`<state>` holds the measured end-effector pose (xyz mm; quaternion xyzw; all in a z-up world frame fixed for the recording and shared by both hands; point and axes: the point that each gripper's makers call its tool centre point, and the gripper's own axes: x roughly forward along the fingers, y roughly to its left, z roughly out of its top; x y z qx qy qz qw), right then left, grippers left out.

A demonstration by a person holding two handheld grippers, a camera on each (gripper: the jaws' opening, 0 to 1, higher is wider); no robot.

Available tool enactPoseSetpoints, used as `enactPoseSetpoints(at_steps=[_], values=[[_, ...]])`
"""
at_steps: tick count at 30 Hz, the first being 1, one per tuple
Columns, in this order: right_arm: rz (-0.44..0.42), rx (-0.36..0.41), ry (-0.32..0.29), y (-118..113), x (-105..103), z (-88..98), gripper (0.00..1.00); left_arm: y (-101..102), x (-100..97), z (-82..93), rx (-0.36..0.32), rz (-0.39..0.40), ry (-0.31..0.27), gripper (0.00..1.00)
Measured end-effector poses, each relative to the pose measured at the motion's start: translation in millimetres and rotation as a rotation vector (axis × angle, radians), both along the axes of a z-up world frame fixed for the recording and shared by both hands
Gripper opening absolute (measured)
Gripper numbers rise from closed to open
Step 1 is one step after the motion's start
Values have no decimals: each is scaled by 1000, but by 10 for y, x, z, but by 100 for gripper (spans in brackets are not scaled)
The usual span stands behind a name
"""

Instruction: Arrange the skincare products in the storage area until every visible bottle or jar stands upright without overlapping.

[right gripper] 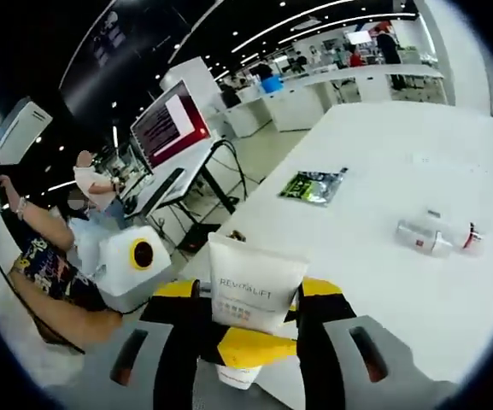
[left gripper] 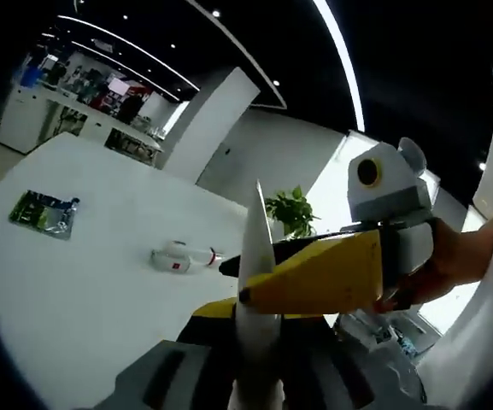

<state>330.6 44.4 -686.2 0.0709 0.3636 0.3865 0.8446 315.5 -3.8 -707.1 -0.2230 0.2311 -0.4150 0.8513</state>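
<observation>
1. Clearly the white tube, printed REVITALIFT, sits clamped between the right gripper's jaws, its flat crimped end up and its cap end pointing down below the jaws. The left gripper view sees the same tube edge-on, thin as a blade.
2. The left gripper looks clenched on the lower part of that tube too, but its jaws sit so low in its own view that I cannot tell for sure.
3. Handling, as a judgement: the tube is light, soft-walled and slick. A hard squeeze would dent it or push product out. The stiffer shoulder near the cap seems the safer place to hold; the crimped end would flex and twist.
4. Beyond the right claw's tips and off to their right, a small clear bottle lies on its side on the white table, with a red-trimmed cap just beside it. It should be rigid, light and liable to roll.
5. A green foil sachet lies flat further ahead, well apart from the bottle.
6. Room: the tabletop ahead is broad and bare. Its edge runs close on the left of the right claw, with a person seated beyond it.
</observation>
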Motion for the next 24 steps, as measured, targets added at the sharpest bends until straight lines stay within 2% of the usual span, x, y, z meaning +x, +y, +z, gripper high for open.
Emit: enactPoseSetpoints(at_steps=[3,5,10,15,16,18,20,23,24], values=[[-9,12,1,67,71,-21,39,55,74,-17,37,16,-12,16],[-34,12,1,89,110,-27,39,95,118,-46,82,32,-48,16],[-77,2,14,124,147,-51,40,89,126,-63,99,49,-23,16],[-59,-46,-33,28,148,10,37,-16,171,-22,136,37,-47,17],[-63,-40,-45,0,158,54,37,-34,192,13,146,31,-69,17],[-69,-30,-62,-38,175,118,36,-55,211,77,139,19,-106,18],[-58,-27,-63,-51,173,132,36,-68,208,79,147,10,-112,18],[-34,1,-73,-61,166,166,36,-63,218,104,133,13,-95,19],[-33,15,-72,-59,169,181,36,-57,222,140,108,19,-70,19]])
